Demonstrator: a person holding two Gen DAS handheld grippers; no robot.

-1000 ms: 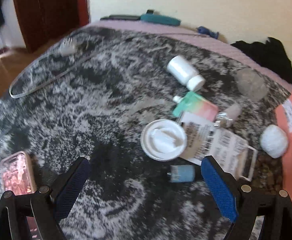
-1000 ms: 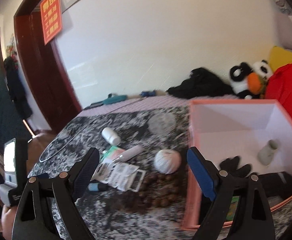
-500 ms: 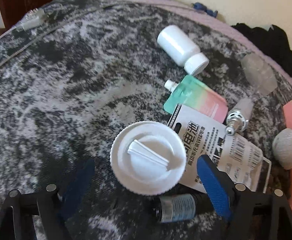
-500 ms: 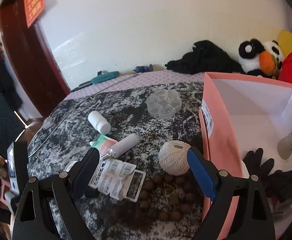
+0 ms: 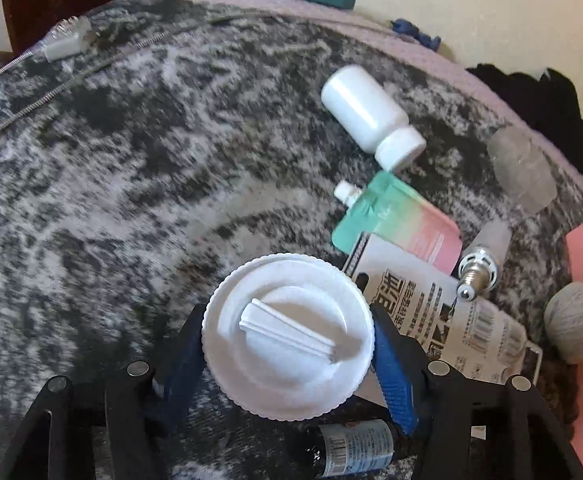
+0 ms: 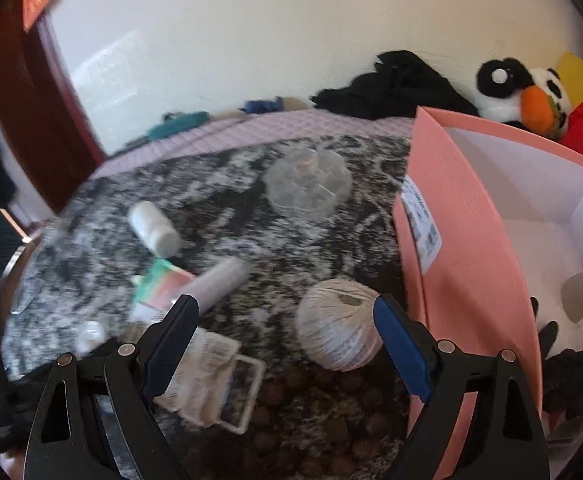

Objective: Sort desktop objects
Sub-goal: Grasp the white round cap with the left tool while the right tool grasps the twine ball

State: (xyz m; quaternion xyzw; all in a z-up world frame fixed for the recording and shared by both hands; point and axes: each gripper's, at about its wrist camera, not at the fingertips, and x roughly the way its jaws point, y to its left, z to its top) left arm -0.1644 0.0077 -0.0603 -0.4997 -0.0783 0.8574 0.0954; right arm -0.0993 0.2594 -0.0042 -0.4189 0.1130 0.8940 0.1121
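mottled black-and-white cloth covers the table (image 5: pixel 139 184), a soft, grippy base for the clutter. left tool (image 5: pixel 287 356) pinches the white lid (image 5: pixel 287 336) by its ridged rim, pads on opposite edges, apparently for a firm hold on hard round plastic. right tool (image 6: pixel 287 344) gapes wide, holding nothing, above the ball of twine (image 6: pixel 339 328), just beside the pink box (image 6: pixel 471 240) where sorted items likely go.

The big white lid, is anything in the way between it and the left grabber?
No. The left gripper has a blue pad on each side of the white lid, with nothing between them. The battery pack card lies just beside it, and a small dark bottle lies underneath, nearer the camera.
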